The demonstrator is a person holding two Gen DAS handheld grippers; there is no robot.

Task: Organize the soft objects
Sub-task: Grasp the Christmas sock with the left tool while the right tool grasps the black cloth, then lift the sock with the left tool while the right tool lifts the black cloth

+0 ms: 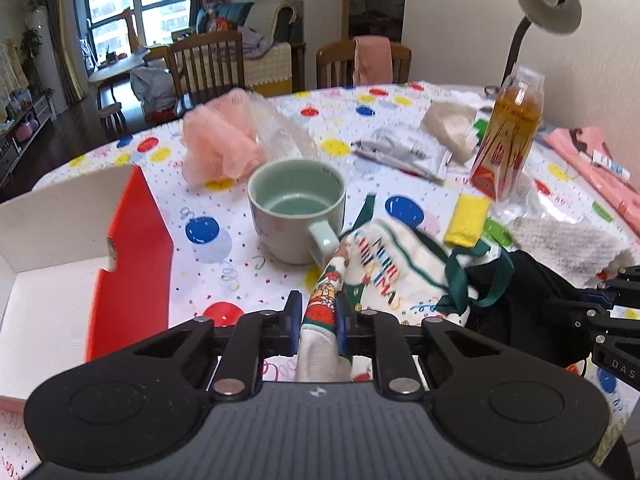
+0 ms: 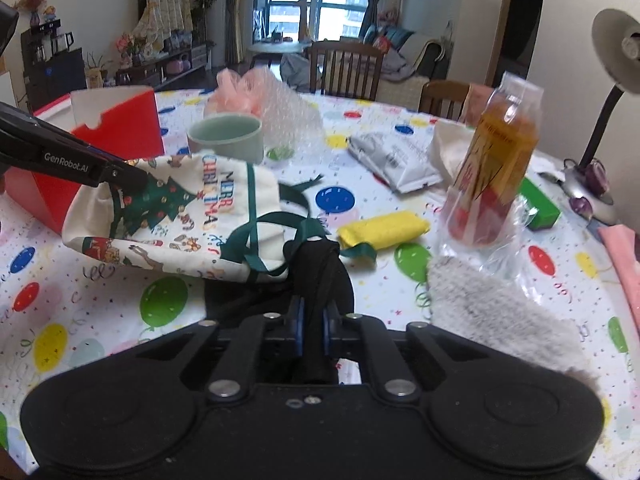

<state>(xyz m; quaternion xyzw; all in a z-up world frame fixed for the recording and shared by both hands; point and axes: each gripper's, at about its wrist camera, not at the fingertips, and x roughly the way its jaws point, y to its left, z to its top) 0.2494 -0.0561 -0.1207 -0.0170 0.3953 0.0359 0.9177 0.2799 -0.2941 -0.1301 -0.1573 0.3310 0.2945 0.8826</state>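
Cloth printed with "MERRY CHRISTMAS", a drawstring bag with green ribbons, hangs slightly lifted over the surface, which is covered in a balloon-patterned cloth. The left tongs are closed on a fold of the bag's near edge, blue pads pressing the fabric from both sides. At the bag's 3 o'clock in the left wrist view lies a black soft item, and the right tongs are clamped tight on a pinch of it. A pale green mug stands just beyond the bag at 12 o'clock, a yellow sponge at 2 o'clock. A red and white box sits open at 9 o'clock. Farther off are a pink mesh puff, a grey fluffy cloth and a bottle of amber liquid.
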